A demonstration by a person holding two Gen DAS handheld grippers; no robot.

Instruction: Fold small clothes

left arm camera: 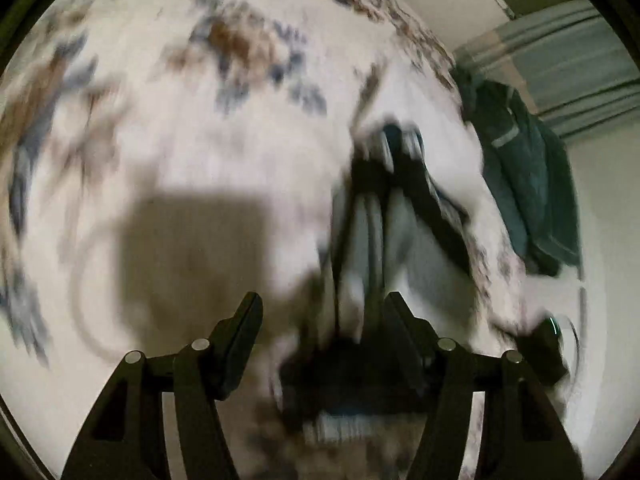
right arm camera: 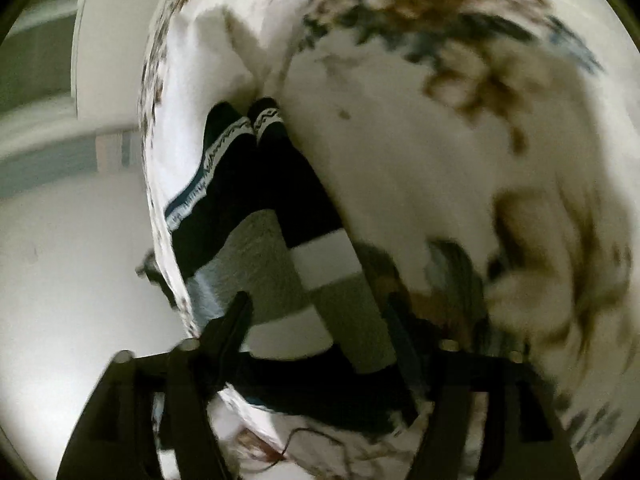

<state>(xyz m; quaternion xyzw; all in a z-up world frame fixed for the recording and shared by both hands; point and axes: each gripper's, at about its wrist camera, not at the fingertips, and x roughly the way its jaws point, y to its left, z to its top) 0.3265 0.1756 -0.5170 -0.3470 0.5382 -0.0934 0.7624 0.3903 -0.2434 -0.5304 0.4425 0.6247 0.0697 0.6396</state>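
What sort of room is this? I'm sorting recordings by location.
Probably a bedroom. The work surface looks like a bed under a white sheet with blurred brown and blue flower print. Black and grey socks with patterned white cuffs lie on it, and a dark teal garment hangs beside pleated grey-blue curtains.

Pair of socks (right arm camera: 256,184) on a white floral-print bedsheet (right arm camera: 400,140), side by side and touching, near the sheet's edge. Black in the leg, with a white zigzag-patterned band close to each cuff. Grey at the near end, one crossed by a white stripe. Stretched out lengthwise, cuffs at the far end, near ends bunched over the sheet. Blurred in the left wrist view: same socks (left arm camera: 384,216), dark and grey bands, standing up off the bedsheet (left arm camera: 200,140), near end low beside its edge.
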